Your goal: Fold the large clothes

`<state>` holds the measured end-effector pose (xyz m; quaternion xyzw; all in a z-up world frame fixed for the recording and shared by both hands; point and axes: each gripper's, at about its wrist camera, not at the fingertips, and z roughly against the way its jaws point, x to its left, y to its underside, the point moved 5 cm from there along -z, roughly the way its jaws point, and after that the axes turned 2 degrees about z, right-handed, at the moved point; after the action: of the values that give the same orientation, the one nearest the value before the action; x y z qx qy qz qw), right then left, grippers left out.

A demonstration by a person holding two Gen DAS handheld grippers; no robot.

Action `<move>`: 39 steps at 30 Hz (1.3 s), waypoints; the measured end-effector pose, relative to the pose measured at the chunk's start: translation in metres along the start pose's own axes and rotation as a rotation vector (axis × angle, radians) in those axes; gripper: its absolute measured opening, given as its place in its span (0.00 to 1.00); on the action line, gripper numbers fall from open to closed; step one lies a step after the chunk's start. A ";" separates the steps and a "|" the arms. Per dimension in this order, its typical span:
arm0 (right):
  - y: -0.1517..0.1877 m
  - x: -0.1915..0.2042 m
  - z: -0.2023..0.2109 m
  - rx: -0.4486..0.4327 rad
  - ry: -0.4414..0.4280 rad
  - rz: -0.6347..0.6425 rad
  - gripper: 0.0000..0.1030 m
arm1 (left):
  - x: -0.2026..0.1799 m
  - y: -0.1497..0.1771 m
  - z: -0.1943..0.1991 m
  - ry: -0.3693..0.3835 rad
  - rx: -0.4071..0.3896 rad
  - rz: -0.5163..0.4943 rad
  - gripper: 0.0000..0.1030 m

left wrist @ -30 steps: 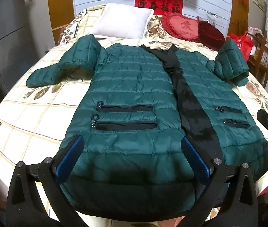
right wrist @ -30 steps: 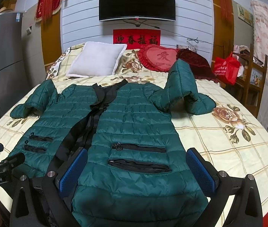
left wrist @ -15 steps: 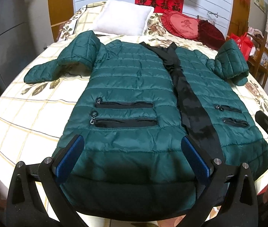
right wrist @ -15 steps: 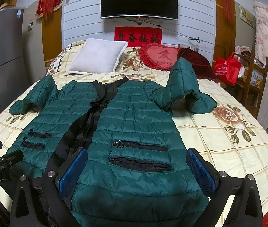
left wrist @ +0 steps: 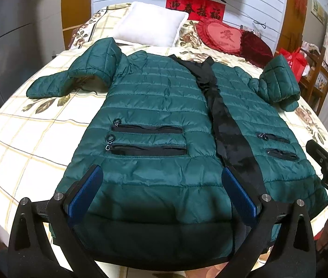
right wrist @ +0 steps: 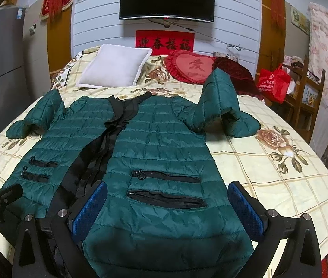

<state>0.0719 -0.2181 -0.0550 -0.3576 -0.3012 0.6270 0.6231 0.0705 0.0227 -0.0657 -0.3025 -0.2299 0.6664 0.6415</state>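
A dark green quilted down jacket [left wrist: 159,106] lies front up and unzipped on the bed, its black lining showing down the middle; it also shows in the right wrist view [right wrist: 164,143]. Both sleeves are bent and bunched at the shoulders [left wrist: 89,69] [right wrist: 219,102]. My left gripper [left wrist: 161,185] is open over the hem of the jacket's left half. My right gripper [right wrist: 168,206] is open over the hem of the right half. Neither holds anything.
The bed [left wrist: 32,139] has a floral checked sheet. A white pillow [right wrist: 115,69] and red heart cushions [right wrist: 191,67] lie at the head. A TV [right wrist: 167,0] hangs on the wall. A wooden shelf with a red bag [right wrist: 275,83] stands right of the bed.
Both grippers have shifted slightly over the hem; the views tilted a little. The jacket has not moved and both grippers stayed open.
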 end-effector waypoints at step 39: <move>-0.040 0.045 -0.083 0.138 -0.139 0.092 1.00 | 0.394 -0.160 -0.148 -0.350 0.049 0.370 0.99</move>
<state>0.1639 -0.1769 -0.0720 -0.2830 -0.2831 0.6974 0.5944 0.2906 0.4135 -0.1025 -0.2037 -0.2620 0.8201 0.4662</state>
